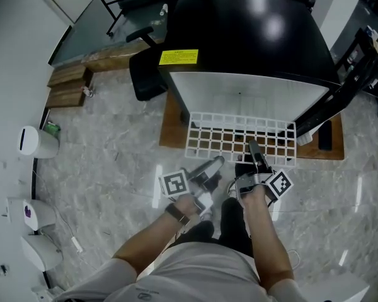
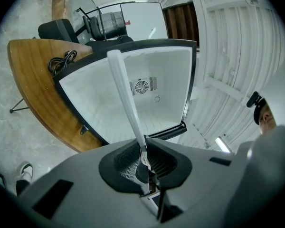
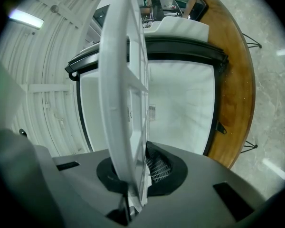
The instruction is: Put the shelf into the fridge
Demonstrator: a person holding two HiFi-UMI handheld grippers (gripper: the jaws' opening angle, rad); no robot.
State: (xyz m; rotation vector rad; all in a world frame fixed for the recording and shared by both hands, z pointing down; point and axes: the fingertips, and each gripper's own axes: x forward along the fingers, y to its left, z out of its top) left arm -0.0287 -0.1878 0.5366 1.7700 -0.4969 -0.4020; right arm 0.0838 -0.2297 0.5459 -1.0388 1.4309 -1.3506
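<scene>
You have two grippers, the left gripper [image 1: 217, 162] and the right gripper [image 1: 252, 147], one white grid shelf [image 1: 239, 131], one black fridge [image 1: 239, 30] bearing one yellow label [image 1: 178, 56], one black chair [image 1: 146, 71] and two wooden blocks [image 1: 69, 75] far left.

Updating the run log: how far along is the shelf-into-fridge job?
Done: the fridge stands open; left tool and right tool each clamp the shelf at its near edge. In hand: shelf held out in front of the opening. Left: slide it inside, seat it, release.
</scene>
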